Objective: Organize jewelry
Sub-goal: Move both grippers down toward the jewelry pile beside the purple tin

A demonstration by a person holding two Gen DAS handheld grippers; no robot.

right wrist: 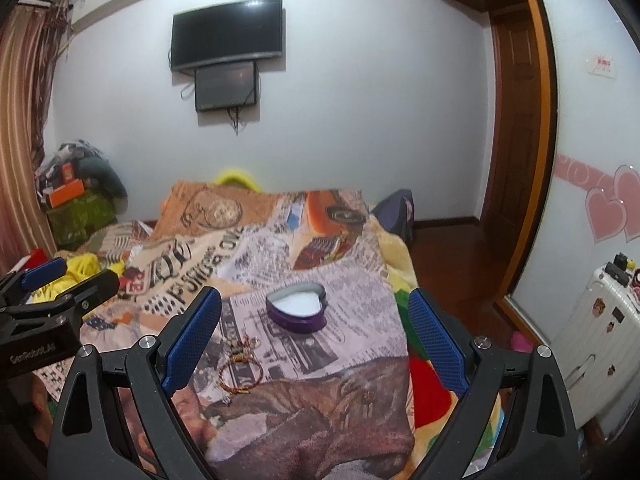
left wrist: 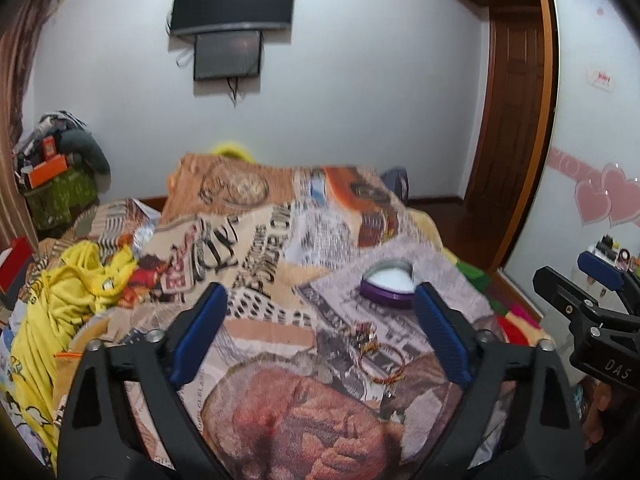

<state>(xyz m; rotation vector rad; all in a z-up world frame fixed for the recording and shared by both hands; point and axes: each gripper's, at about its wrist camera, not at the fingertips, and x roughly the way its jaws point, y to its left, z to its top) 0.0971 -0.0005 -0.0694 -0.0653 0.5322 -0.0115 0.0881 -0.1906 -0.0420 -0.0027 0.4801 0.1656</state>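
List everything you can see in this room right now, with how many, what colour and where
heart-shaped tin: one, purple, open, white inside, on the blanket
bracelets: small tangle, red and gold, nearer than the tin
blanket: one, newspaper print, over the bed
yellow clothing: one heap, bed's left side
screens: two, black, on the wall
suitcase: one, white, stickered, far right
left gripper: jaws open, empty
right gripper: jaws open, empty

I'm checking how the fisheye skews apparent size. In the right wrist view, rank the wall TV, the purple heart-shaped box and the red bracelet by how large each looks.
1. Wall TV, largest, though farthest away.
2. Purple heart-shaped box on the blanket.
3. Red bracelet, smallest, though nearest the camera.
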